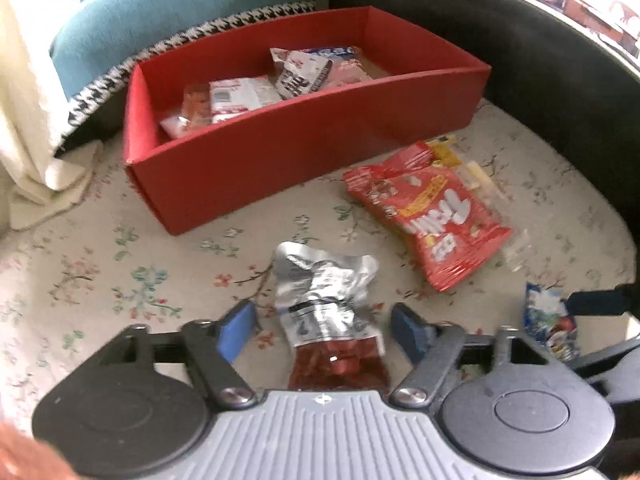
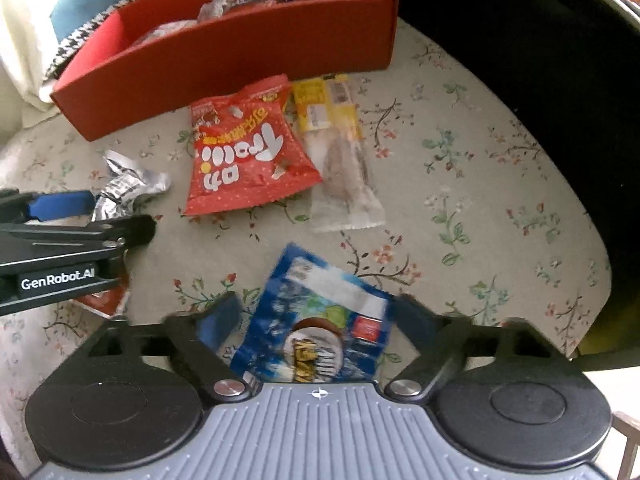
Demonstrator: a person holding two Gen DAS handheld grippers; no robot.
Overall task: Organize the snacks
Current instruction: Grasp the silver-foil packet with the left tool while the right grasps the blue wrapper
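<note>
A silver and red snack packet (image 1: 324, 304) lies on the floral cloth (image 1: 120, 280) between the pads of my left gripper (image 1: 324, 330). The jaws stand open, with a small gap on each side of the packet. A blue snack packet (image 2: 320, 320) lies flat between the fingers of my right gripper (image 2: 316, 318), whose pads stand close to its edges without visibly squeezing it. A red Trolli bag (image 2: 248, 160) and a yellow and clear packet (image 2: 340, 152) lie in front of the red box (image 1: 304, 152), which holds several snack packets (image 1: 244, 98).
The left gripper's body (image 2: 60, 236) reaches in from the left of the right wrist view, over the silver packet (image 2: 128, 188). Behind the box are a teal cushion (image 1: 160, 12), houndstooth fabric (image 1: 104, 84) and a cream cloth (image 1: 28, 120). A dark rim (image 1: 560, 80) bounds the cloth at the right.
</note>
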